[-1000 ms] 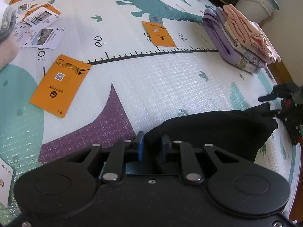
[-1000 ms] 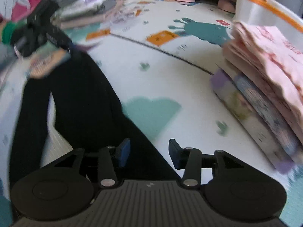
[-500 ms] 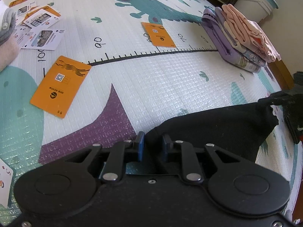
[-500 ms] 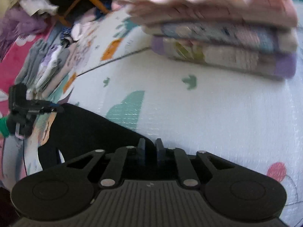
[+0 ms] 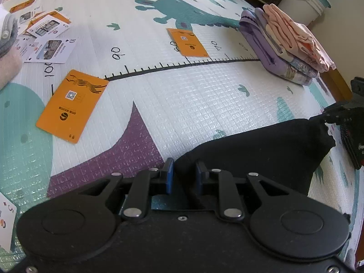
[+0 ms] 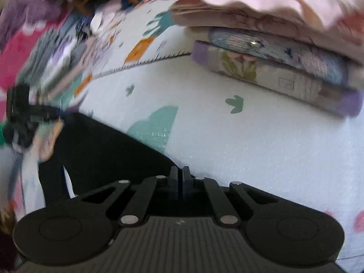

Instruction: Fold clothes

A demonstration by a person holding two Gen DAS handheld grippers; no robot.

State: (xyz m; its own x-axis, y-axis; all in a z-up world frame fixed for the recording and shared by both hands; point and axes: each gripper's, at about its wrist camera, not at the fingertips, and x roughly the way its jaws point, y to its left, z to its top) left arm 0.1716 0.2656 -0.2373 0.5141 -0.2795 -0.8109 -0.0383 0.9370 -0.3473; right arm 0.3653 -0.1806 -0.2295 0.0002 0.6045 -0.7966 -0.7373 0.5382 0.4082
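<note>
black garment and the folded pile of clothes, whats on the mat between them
Nothing: in the left wrist view, bare play mat with only printed shapes separates the black garment from the folded pile. The right wrist view agrees.

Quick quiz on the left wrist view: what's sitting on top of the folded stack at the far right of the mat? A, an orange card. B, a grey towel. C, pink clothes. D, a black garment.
C: the folded stack has pink clothes on top, with purple and patterned pieces beneath; the black garment lies nearer, on the mat, and the orange card lies off to the left.
</note>
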